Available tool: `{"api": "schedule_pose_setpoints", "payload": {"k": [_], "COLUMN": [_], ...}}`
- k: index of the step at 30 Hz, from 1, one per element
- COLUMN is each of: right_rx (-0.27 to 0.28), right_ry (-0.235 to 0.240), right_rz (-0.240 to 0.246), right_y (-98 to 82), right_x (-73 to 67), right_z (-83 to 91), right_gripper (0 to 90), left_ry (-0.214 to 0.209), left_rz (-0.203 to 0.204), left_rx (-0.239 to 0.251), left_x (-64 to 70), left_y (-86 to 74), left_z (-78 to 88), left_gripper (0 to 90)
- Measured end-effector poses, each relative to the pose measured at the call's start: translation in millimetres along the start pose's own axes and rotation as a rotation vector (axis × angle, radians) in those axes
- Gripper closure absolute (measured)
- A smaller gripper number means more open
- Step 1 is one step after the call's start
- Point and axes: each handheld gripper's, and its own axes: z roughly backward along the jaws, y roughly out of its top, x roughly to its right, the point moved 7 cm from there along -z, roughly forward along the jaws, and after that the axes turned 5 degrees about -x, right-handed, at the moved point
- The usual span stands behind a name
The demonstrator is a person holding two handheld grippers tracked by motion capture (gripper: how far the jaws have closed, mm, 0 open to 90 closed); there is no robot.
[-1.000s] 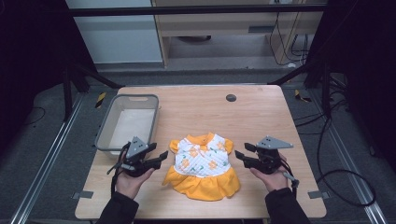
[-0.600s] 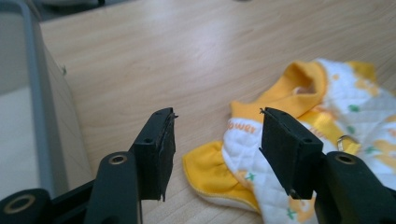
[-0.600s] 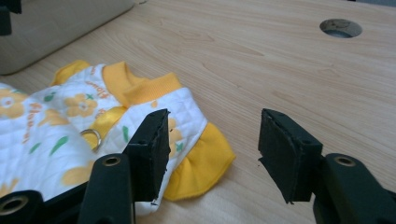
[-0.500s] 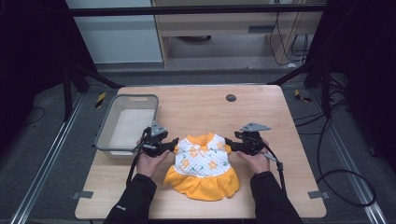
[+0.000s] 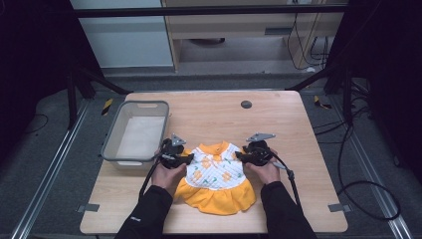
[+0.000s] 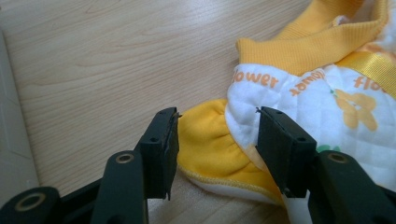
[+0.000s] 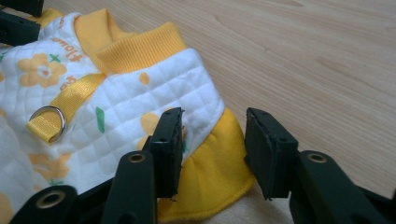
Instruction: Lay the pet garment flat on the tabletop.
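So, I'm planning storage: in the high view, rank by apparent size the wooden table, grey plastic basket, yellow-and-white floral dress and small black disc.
1. Wooden table
2. Grey plastic basket
3. Yellow-and-white floral dress, nearly matching the basket
4. Small black disc

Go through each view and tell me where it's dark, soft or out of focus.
High view: table evenly lit, surroundings nearly black, picture slightly soft. Left gripper view: dress sharp mid-frame, bright on the wood, black jaws near the lens somewhat soft. Right gripper view: quilting and metal ring crisp, far wood softening, jaw bases dark with little detail.
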Motion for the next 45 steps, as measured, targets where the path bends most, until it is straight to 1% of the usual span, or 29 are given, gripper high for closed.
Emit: {"api": "schedule_pose_setpoints", "payload": {"k": [3,5,6,7,10,12,14,16,19,20,21,22,23,25,26,27,28,30,31,34,35,38,39,40,41,42,43,44,45], "right_rx": [-0.022,-0.023,-0.024,-0.024,-0.026,-0.023,-0.011,0.02,0.076,0.076,0.123,0.151,0.18,0.241,0.241,0.285,0.291,0.274,0.27,0.26,0.253,0.235,0.23,0.225,0.219,0.219,0.218,0.215,0.209], "right_ry": [-0.002,-0.001,0.002,0.003,0.012,0.011,0.006,0.004,0.012,0.012,0.016,0.012,-0.003,-0.044,-0.044,-0.109,-0.147,-0.197,-0.213,-0.204,-0.199,-0.173,-0.165,-0.158,-0.147,-0.138,-0.123,-0.115,-0.1], "right_rz": [0.015,0.019,0.027,0.029,0.027,0.031,0.038,0.044,0.06,0.06,0.054,0.057,0.06,0.06,0.06,0.062,0.062,0.06,0.049,0.044,0.046,0.043,0.037,0.042,0.038,0.036,0.03,0.027,0.021], "right_y": [-2.1,-2.0,-2.0,-2.0,-1.8,-1.3,0.5,5.3,16.7,16.7,27.1,33.3,39.9,53.4,53.4,65.4,69.6,73.1,73.0,67.0,63.9,53.7,50.8,46.3,42.1,39.1,33.6,30.2,23.0], "right_x": [-3.2,-4.4,-5.9,-6.0,-6.6,-7.2,-8.4,-10.5,-13.3,-13.3,-14.2,-13.9,-13.3,-10.8,-10.8,-5.7,-2.2,3.8,5.9,7.1,6.9,5.4,4.6,4.4,3.2,2.3,0.4,-0.8,-3.7], "right_z": [-2.1,-2.5,-2.2,-2.0,-0.1,1.3,4.4,10.1,23.2,23.2,33.0,37.8,42.2,49.3,49.3,52.5,51.8,48.8,48.5,50.7,52.2,59.3,61.9,66.5,70.6,74.0,79.7,83.1,89.8], "right_gripper": [67.6,70.0,74.8,76.5,80.1,80.6,80.7,80.8,80.7,80.7,80.7,80.7,80.6,79.8,79.8,75.9,71.8,65.1,63.1,60.2,59.5,55.5,53.9,52.5,51.0,49.9,49.3,48.5,47.6], "left_ry": [-0.01,-0.011,-0.006,-0.008,-0.024,-0.025,-0.018,-0.017,-0.011,-0.011,-0.002,0.018,0.024,0.049,0.049,0.062,0.097,0.108,0.101,0.095,0.074,0.053,0.039,0.039,0.019,0.019,-0.005,-0.005,-0.024], "left_rz": [0.011,0.011,0.006,0.005,0.011,0.02,0.016,0.016,0.005,0.005,-0.008,-0.028,-0.026,-0.016,-0.016,-0.008,0.017,0.057,0.071,0.079,0.097,0.113,0.111,0.111,0.105,0.105,0.093,0.093,0.082], "left_rx": [-0.013,-0.012,-0.013,-0.015,-0.023,-0.027,-0.022,0.01,0.104,0.104,0.123,0.169,0.191,0.224,0.224,0.231,0.252,0.256,0.255,0.266,0.275,0.284,0.277,0.277,0.275,0.275,0.27,0.27,0.27], "left_x": [2.1,2.9,4.8,5.7,8.1,8.9,9.0,9.6,8.7,8.7,8.0,6.6,6.0,2.3,2.3,-0.8,-8.6,-16.4,-19.0,-22.8,-26.0,-26.7,-25.4,-25.4,-21.9,-21.9,-16.9,-16.9,-11.8], "left_y": [-1.4,-1.1,-0.7,-0.7,-0.2,0.3,1.4,5.1,19.7,19.7,25.5,39.7,47.5,62.1,62.1,68.3,77.4,80.5,79.9,76.8,71.3,61.8,56.1,56.1,48.6,48.6,39.2,39.2,32.2], "left_z": [-3.8,-3.9,-4.0,-3.9,-3.7,-3.3,0.0,6.1,27.2,27.2,34.1,47.4,52.6,59.6,59.6,60.3,59.8,59.7,61.2,66.1,72.7,82.9,87.8,87.8,94.4,94.4,102.8,102.8,108.6], "left_gripper": [54.3,57.1,63.2,66.7,78.3,81.1,82.6,83.1,83.2,83.2,83.2,83.2,83.1,82.4,80.9,76.4,70.3,54.2,49.8,45.2,45.1,44.1,44.1,43.8,43.7,43.2,43.0,43.3,43.4]}}
